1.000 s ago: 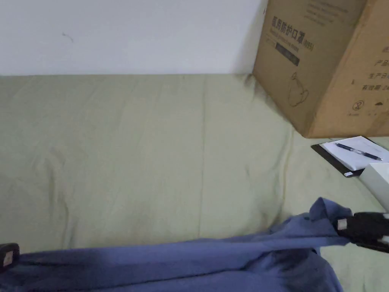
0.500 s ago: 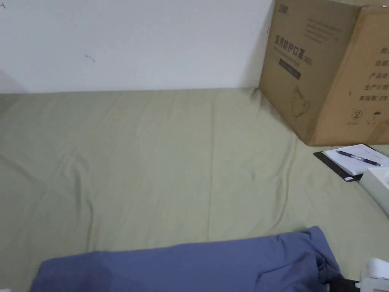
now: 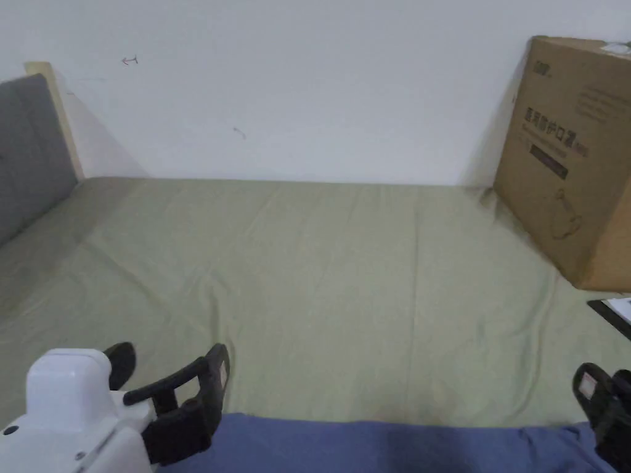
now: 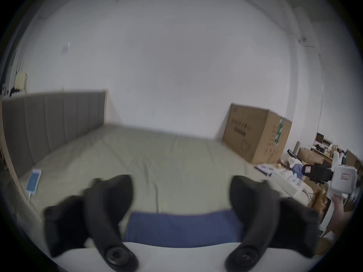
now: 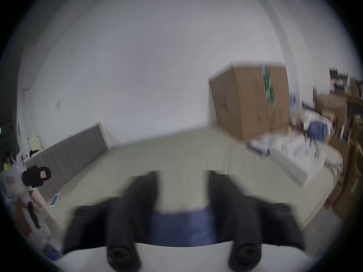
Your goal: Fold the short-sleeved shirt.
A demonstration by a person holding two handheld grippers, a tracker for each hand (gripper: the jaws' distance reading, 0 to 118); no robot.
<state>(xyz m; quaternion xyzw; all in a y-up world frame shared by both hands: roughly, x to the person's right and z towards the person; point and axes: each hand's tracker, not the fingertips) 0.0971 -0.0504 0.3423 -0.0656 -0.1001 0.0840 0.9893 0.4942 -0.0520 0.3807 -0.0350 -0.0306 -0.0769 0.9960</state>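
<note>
The blue short-sleeved cotton shirt (image 3: 394, 444) lies flat along the near edge of the pale green bedsheet (image 3: 345, 271), its long axis running left to right across the head view, with only its far edge in sight. The left gripper (image 3: 169, 375), black-jawed on a white body, sits at the shirt's left end, jaws spread wide and holding nothing; in the left gripper view the blue cloth lies below and between the jaws, not pinched. The right gripper (image 3: 607, 406) stands at the shirt's right end; in the right gripper view, though blurred, its jaws are parted with blue fabric low between them and nothing clamped. Each gripper is thus nearest its own end of the garment, and the shirt lies below and toward the person from both. In the inspector's judgement, the next grasp calls for lowering each gripper onto its end.

The sheet is creased but bare beyond the shirt. A large brown cardboard box (image 3: 576, 160) stands at the right against the white wall (image 3: 308, 92); a grey padded headboard (image 3: 31, 154) bounds the left.
</note>
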